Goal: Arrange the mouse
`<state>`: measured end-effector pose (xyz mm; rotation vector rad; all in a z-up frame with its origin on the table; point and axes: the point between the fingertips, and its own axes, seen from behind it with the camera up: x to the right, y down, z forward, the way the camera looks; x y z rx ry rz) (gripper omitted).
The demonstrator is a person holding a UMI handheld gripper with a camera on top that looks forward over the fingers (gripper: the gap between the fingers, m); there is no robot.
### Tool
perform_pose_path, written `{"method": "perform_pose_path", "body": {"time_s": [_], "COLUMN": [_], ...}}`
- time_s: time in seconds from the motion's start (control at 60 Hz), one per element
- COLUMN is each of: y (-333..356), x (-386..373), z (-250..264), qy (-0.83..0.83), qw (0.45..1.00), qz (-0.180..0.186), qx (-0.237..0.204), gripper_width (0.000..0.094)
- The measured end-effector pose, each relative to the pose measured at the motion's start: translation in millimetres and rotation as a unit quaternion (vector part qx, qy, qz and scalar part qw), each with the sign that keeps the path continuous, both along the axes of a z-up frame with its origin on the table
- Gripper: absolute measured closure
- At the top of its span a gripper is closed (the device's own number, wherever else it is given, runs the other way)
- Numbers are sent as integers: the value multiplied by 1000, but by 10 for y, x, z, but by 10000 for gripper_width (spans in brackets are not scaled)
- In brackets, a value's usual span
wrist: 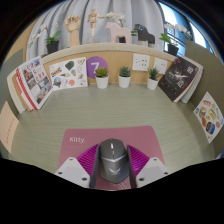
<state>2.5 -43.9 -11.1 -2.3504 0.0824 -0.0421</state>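
A dark grey computer mouse sits between my gripper's two fingers, its nose pointing away from me. The magenta pads press against both of its sides, so the gripper is shut on it. The mouse is over the near part of a pink mouse mat marked "Kitty" that lies on the pale table. I cannot tell whether the mouse rests on the mat or hangs just above it.
Three small potted plants stand in a row at the table's far side. Picture boards lean along the back and both sides. A shelf with more plants and figures runs behind them.
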Motion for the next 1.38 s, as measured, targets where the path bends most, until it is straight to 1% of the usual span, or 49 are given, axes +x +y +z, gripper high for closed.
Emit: {"method": "perform_pose_path", "body": {"time_s": [0.083, 0.15, 0.2, 0.3, 0.45, 0.633, 0.767, 0.883, 1.117, 1.267, 1.383], "y": [-25, -90, -126, -233, -482, -873, -1112, -1252, -1476, -1511, -1494], "x": [12, 45, 56, 52, 107, 219, 235, 244, 194, 178, 183], "z": [-9, 15, 99, 426, 1203, 2197, 2680, 2868, 2850, 2807, 2828], "qy": [9, -3, -19, -30, -24, -21, -10, -3, -2, 5, 6], "qw": [1000, 1000, 999, 998, 999, 998, 996, 994, 995, 995, 995], "qz": [-7, 0, 14, 34, 42, 43, 36, 39, 52, 51, 53], "qx": [-9, -29, -35, -32, -5, 43, 78, 98, 89, 81, 83], "gripper_width": [384, 228, 172, 170, 169, 170, 173, 171, 172, 174, 172]}}
